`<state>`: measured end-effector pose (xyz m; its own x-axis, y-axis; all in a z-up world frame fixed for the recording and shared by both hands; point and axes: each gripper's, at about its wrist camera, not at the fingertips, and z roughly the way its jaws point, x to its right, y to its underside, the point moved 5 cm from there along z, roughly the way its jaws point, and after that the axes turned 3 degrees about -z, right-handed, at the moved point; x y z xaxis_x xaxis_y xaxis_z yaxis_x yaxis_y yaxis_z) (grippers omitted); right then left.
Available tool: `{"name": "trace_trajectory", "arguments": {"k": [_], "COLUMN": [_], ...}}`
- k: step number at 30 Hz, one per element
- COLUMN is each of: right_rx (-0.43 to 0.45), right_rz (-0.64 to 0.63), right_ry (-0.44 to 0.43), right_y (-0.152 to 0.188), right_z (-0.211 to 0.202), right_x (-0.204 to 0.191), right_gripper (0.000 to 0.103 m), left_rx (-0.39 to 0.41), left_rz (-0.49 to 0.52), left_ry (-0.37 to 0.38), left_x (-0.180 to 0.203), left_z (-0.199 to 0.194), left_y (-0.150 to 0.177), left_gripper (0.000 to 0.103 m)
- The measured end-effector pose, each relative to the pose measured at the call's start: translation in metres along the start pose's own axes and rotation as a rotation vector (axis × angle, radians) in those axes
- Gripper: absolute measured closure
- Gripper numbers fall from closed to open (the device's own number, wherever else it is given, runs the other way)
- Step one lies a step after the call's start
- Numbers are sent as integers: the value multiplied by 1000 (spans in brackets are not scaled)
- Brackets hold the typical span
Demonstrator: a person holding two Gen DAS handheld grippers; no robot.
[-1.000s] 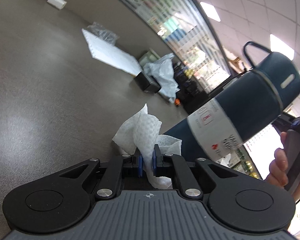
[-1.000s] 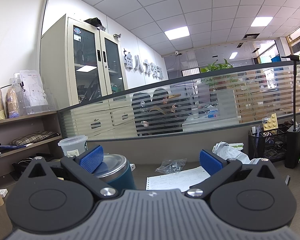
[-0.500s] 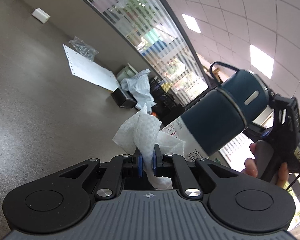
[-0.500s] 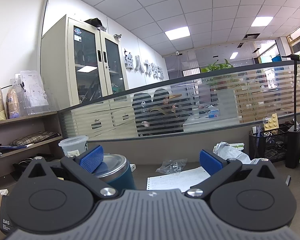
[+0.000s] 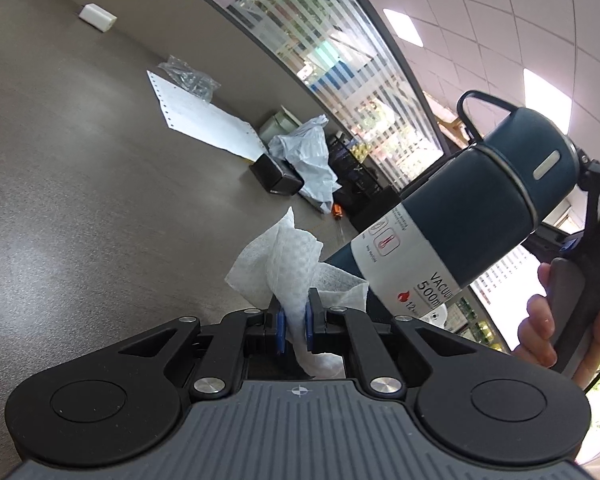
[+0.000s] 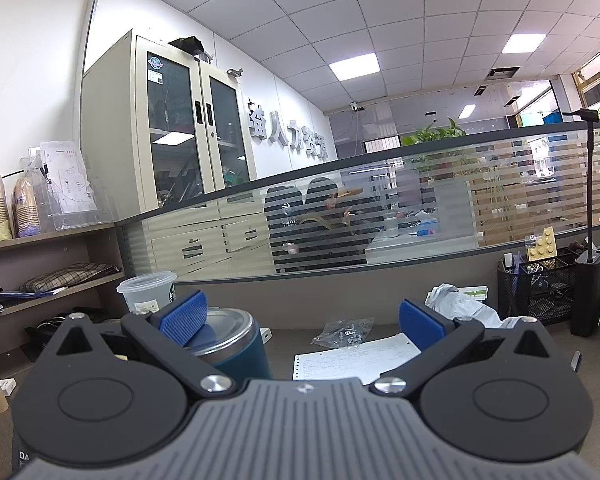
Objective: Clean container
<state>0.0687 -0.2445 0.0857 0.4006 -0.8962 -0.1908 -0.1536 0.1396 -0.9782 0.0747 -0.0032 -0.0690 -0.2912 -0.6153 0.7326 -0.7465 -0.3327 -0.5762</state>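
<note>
The left wrist view shows the left hand-held gripper (image 5: 295, 322) pinched tight on a white paper towel (image 5: 288, 264), whose crumpled folds rise above the blue pads. At three o'clock from the towel, a dark blue vacuum flask (image 5: 472, 216) hangs tilted in the air, its lid and loop handle toward two o'clock and its white label facing the camera; the towel lies just beside the flask's lower end, though contact cannot be told. A hand (image 5: 540, 320) grips the dark handle of the other device at four o'clock. The right wrist view shows what the left cannot: the right hand-held gripper (image 6: 302, 320) with its blue pads set wide apart, and the steel-rimmed end of the flask (image 6: 236, 340) just behind the left pad, at ten o'clock; whether the pads press on it is unclear. The grey-brown tabletop (image 5: 80, 200) carries a perforated printed sheet (image 6: 356, 360), a clear plastic bag (image 6: 344, 332), a crumpled white bag (image 6: 460, 308) and a black mesh organiser (image 6: 540, 292). A striped glass partition (image 6: 420, 216) runs behind, with a glass-door cabinet (image 6: 172, 128) at eleven o'clock and panel lights in the ceiling.
</note>
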Motion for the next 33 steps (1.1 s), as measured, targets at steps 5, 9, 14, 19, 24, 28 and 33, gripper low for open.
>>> {"name": "trace_trajectory", "arguments": {"k": [5,9,14,19,24,28,33], "right_rx": [1,1,0,0,0,1,1], "right_rz": [-1,1,2,2,2,2,3], "right_ry": [-2,-3,-4,-5,-5,-5,-5], "right_y": [0,-1,-1,-1,-1,0,0], "right_z": [0,1,0,1,1,1,1], "right_x": [-1,-2,-1,-2,-3,-3,-2], "right_gripper": [0,0,0,0,0,0,0], "left_rx": [-16,-33,-45,-59,-71,-68,-43], "left_rz": [10,19,26,33,37,46,58], "left_ry": [-26,-48,-62,-73,-82,-84,-56], "left_x": [-2,-3,-5,-6,-7,-4,3], "left_z": [2,5,8,9,10,9,2], "left_y": [2,4,5,6,8,8,4], "left_gripper": [92,92,92,92,92,92,92]}}
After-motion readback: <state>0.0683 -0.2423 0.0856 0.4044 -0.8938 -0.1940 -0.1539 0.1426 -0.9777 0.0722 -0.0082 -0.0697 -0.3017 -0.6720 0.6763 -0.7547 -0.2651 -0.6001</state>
